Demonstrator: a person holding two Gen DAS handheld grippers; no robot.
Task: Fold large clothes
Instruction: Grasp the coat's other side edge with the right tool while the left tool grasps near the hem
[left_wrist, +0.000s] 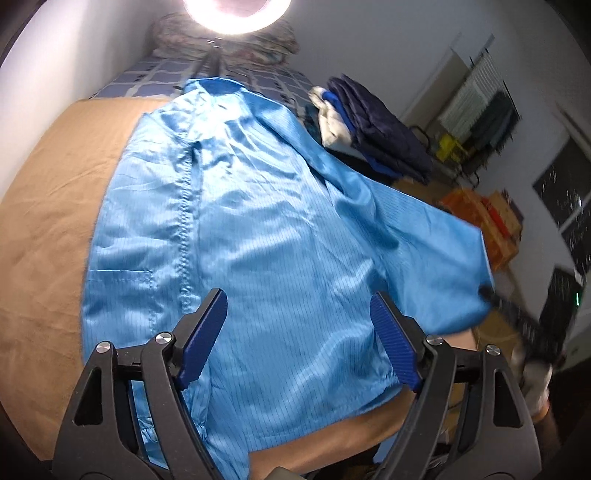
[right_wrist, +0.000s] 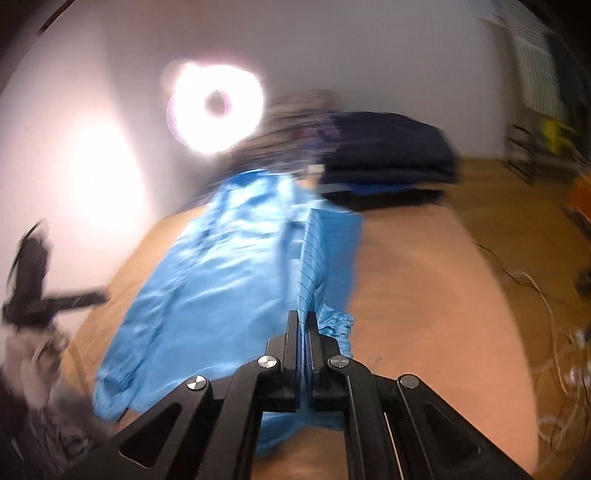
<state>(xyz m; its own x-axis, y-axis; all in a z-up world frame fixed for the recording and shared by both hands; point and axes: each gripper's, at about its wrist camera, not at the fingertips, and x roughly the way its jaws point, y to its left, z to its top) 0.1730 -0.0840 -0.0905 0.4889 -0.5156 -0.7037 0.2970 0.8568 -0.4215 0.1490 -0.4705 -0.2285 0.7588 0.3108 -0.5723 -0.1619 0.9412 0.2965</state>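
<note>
The blue garment lies spread front-up on the tan sheet of the bed, its zipper running lengthwise and a pocket visible beside it on the side nearer the wall. Taking the zipper as the landmark: the panel on the wall side lies flat and unfolded; on the far side from the wall, the sleeve is lifted off the sheet and stretches out past the edge of the bed.

The right hand-held gripper is clamped on that sleeve near its gathered cuff, fabric pinched between the closed fingers. Its view is motion-blurred, so the exact grip point is hard to read. The left hand-held gripper hovers over the hem end of the garment, to the sleeve side of the zipper, with its fingers spread wide and nothing between them.

By my reading, the fold of this garment has barely begun: 0 folds show on the body, and only 1 sleeve is in hand, likely about to be carried across toward the zipper. The other sleeve, the side folds and the lengthwise fold all appear left to do. A stack of folded dark clothes beyond the collar end of the zipper suggests other pieces are already finished.
</note>
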